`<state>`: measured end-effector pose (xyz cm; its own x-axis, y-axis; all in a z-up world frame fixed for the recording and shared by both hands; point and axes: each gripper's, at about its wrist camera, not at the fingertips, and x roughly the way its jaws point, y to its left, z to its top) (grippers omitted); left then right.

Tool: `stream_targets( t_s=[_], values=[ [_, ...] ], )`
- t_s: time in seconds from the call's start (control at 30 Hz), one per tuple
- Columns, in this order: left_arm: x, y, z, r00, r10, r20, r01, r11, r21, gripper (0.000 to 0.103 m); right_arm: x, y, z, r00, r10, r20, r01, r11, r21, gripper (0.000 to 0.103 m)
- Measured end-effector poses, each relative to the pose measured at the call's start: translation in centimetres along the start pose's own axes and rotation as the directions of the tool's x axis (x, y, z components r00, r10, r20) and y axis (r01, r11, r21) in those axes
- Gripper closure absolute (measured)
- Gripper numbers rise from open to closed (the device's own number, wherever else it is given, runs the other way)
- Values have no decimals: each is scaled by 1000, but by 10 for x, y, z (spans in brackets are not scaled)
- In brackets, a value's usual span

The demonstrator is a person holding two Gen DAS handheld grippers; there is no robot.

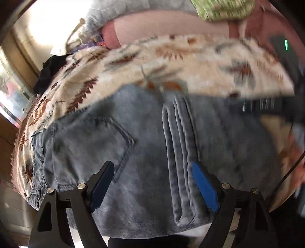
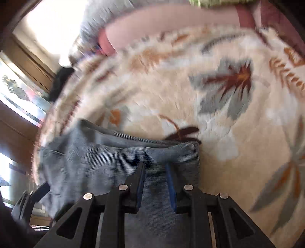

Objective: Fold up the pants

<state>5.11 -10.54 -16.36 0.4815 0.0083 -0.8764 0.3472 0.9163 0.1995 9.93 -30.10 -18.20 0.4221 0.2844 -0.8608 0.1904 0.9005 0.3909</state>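
Observation:
Light blue jeans [image 1: 118, 152] lie on a cream blanket with a leaf print [image 1: 190, 63]. A back pocket faces up at the left, and folded leg layers form ridges in the middle. My left gripper [image 1: 152, 173] hovers just above the jeans, wide open and empty, blue pads on both fingers. In the right wrist view, my right gripper [image 2: 155, 177] has its fingers narrowly apart with a bunched fold of the jeans [image 2: 106, 152] between them. The other gripper's dark body [image 1: 286, 63] shows at the right edge of the left wrist view.
The blanket [image 2: 228, 114] covers a bed. Pink bedding [image 1: 171, 26], a grey cushion [image 1: 114, 11] and a green patterned item [image 1: 225, 9] lie at the far side. A dark garment [image 1: 51, 68] sits at the left edge by a bright window [image 1: 17, 91].

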Motion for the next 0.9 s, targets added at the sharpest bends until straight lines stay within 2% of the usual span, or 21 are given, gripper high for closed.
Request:
stream_targets(
  t_s=[0.07,0.13,0.2,0.33,0.47,0.63,0.73,0.8,0.83,0.9],
  values=[
    [-4,2,-3,999,-15,29,15,1000,-13,18,-8,-3,2,999,26,47,-27,999,19,79],
    [-13,12,1,999,-41,25,41,999,-28,18,-28,0,-3,997,33,73,-34,999,12,78],
    [-26,27,1,997,-43,64,47,997,-64,18,-51,4,-12,993,53,102,-52,999,-17,78],
    [-46,66,-24,995,12,100,-1,994,-109,18,-88,28,-41,989,62,133,-49,993,-103,78],
    [-52,126,-69,994,76,75,-58,975,-216,18,-100,61,-65,984,134,120,-111,977,-183,78],
    [-55,207,-125,981,192,6,-176,911,-372,18,-90,118,-84,976,209,53,-188,945,-269,77],
    [-54,248,-150,967,254,-28,-239,858,-455,18,-82,151,-93,970,242,25,-221,921,-320,76],
    [-53,269,-162,968,249,-42,-235,827,-511,18,-76,169,-101,966,258,1,-242,907,-346,58],
    [-54,278,-167,969,244,-45,-229,810,-540,18,-73,176,-106,965,261,-8,-247,902,-354,54],
    [-53,291,-173,974,223,-40,-204,785,-585,18,-66,189,-114,964,264,-32,-256,890,-377,52]
  ],
)
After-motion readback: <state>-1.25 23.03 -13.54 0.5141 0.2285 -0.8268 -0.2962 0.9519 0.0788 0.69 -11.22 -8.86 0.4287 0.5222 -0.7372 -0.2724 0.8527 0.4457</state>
